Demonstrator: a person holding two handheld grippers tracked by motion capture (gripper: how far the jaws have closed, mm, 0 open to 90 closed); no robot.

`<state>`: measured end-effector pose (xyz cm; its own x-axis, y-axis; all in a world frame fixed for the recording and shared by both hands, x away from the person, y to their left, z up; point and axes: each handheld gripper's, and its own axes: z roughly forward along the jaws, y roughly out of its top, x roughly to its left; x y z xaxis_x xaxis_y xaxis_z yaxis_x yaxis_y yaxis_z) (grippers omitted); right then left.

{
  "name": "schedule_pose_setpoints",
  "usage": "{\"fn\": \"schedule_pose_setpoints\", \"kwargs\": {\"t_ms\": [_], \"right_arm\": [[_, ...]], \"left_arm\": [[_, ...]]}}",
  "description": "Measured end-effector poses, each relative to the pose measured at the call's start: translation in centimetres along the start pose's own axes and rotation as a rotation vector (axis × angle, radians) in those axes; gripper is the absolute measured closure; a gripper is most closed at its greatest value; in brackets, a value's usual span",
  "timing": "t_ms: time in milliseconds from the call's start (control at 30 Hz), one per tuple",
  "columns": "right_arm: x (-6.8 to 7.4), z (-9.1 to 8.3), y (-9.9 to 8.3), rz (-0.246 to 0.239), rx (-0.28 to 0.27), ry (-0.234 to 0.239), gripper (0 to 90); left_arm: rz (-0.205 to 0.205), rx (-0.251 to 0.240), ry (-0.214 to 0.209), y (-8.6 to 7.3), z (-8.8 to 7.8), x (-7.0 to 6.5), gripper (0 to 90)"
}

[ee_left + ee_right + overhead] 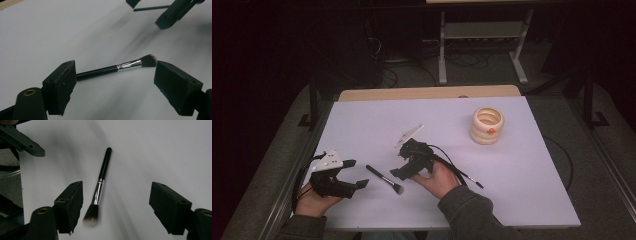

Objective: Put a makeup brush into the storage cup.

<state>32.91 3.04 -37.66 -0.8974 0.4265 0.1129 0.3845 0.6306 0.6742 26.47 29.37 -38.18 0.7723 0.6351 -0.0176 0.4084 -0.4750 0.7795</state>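
A black-handled makeup brush (384, 179) with a silver ferrule and dark bristles lies flat on the white table (377, 125), between my two grippers. My left gripper (356, 173) rests at the table's near left, open, its jaws pointing at the brush (117, 67) from just short of it. My right gripper (401, 164) hovers to the right of the brush, open. In the right gripper view the brush (100, 185) lies ahead of the wide jaws, bristles near the left finger (71, 202), untouched.
A cream ribbed cup (486, 125) with an orange mark stands at the back right. A second thin dark brush (472, 179) lies just right of the right hand. Cables trail from both grippers. A wooden strip (427, 93) edges the far side.
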Motion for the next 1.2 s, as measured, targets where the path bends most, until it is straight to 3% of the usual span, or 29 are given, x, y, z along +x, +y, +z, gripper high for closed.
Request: {"fn": "schedule_pose_setpoints", "kwargs": {"t_ms": [67, 233, 467, 567, 833, 1000, 1200], "right_arm": [[0.5, 1.0, 0.4, -0.02, 0.02, -0.018, 29.4], [1.0, 2.4, 0.6, -0.015, 0.043, -0.015, 33.6], [1.9, 4.2, 0.8, -0.046, 0.089, -0.023, 41.9], [2.1, 4.8, 0.7, -0.033, 0.106, -0.022, 44.2], [2.8, 6.1, 0.5, -0.043, 0.116, -0.026, 51.5], [2.8, 6.8, 0.3, -0.021, 0.139, -0.035, 58.0], [3.1, 7.1, 0.1, -0.031, 0.15, -0.062, 65.1]], "left_arm": [[-0.002, -0.002, -0.002, 0.0, 0.0, 0.0, 17.8], [0.015, 0.011, -0.001, 0.0, 0.0, 0.1, 17.8], [0.016, 0.005, -0.006, -0.1, 0.0, 0.1, 17.8], [0.013, 0.007, -0.008, -0.1, 0.0, 0.1, 17.8], [0.01, -0.001, -0.009, -0.2, 0.0, 0.1, 17.8], [0.011, -0.002, -0.012, -0.2, 0.1, 0.1, 17.8], [0.007, -0.003, -0.013, -0.2, 0.1, 0.0, 17.8]]}}
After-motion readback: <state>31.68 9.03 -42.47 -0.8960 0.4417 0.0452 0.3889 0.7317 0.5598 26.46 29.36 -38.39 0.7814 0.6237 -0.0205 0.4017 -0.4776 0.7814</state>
